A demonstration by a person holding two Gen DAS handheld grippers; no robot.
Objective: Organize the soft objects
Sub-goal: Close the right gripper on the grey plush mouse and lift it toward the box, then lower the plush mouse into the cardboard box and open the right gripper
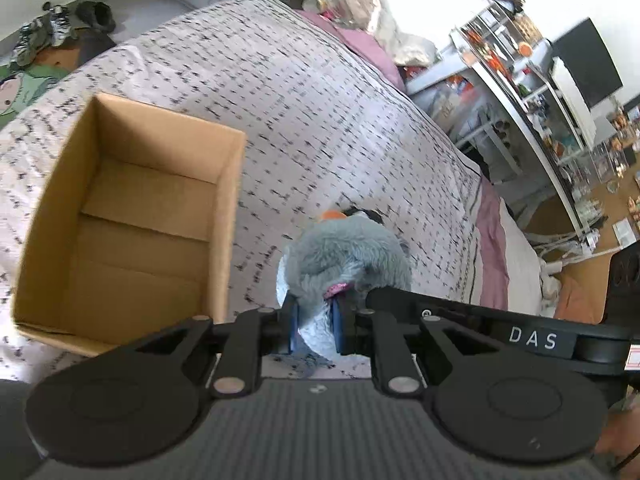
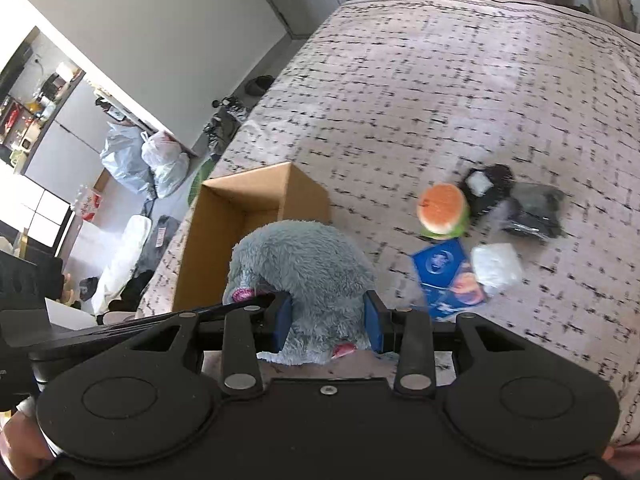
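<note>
- Covering the whole bed, a pale bedspread with black dashes is serving as the work surface, with cluttered shelves standing along the far right of the room.
- A grey plush toy is hanging above the bedspread, held from two sides at once by both tongs.
- The left gripper is pinching a thin, pale grey part of the toy, its blue pads nearly together with only that flap between them.
- The right gripper is clamping the toy's furry body, its blue pads pressing in on either side and standing a little wider than the left pair.
- In the right wrist view, the left gripper's black finger is reaching in from the left, touching the toy just beside a pink patch on its fur.
- An open cardboard box is sitting on the bedspread just left of the toy, showing only its bare bottom flaps.
- Further right on the bedspread, a burger-shaped plush, a black-and-white soft thing and a dark grey soft thing are lying close together.
- Just nearer than those, a blue packet and a white bundle are lying side by side.
- Plastic bags are sitting on the floor at the far left.
</note>
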